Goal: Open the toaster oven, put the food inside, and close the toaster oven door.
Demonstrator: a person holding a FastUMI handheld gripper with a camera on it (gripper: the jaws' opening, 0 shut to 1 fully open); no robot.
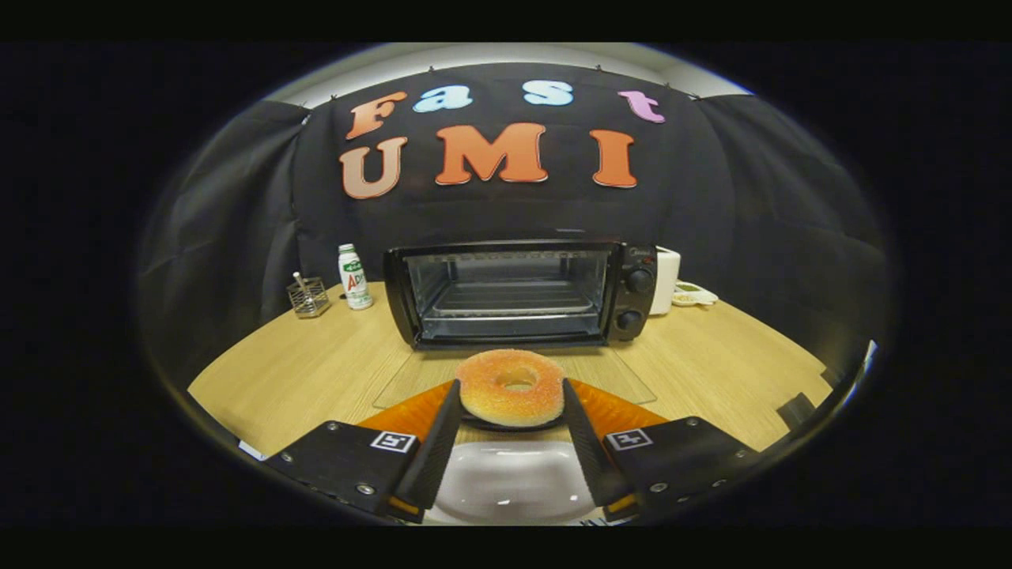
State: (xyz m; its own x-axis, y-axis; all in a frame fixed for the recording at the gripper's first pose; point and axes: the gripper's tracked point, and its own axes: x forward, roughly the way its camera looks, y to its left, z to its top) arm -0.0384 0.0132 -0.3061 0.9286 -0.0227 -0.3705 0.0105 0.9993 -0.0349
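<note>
**Gripper view: doughnut held, oven door down**

Your gripper [512,407] is clenched on the doughnut [512,387]: both fingers [436,450] press against its sides, one on each flank, and the sugared ring sits flat between them with its hole facing up. Directly beneath the fingers you have a white plate [510,482].

Just ahead of the fingertips lies the glass door [617,379] of the toaster oven [522,292], dropped fully open and resting flat on the wooden table [316,371]. Beyond the door, the oven cavity stands exposed straight ahead, with a wire rack [510,299] visible inside. Two dials [639,280] sit on the panel to the right of the cavity.

Further back and to the left of your fingers stand a small bottle [353,276] and a wire basket [307,297], just beside each other. To the right of the oven, a white appliance [666,276] touches or nearly touches its side; I cannot tell which.
</note>
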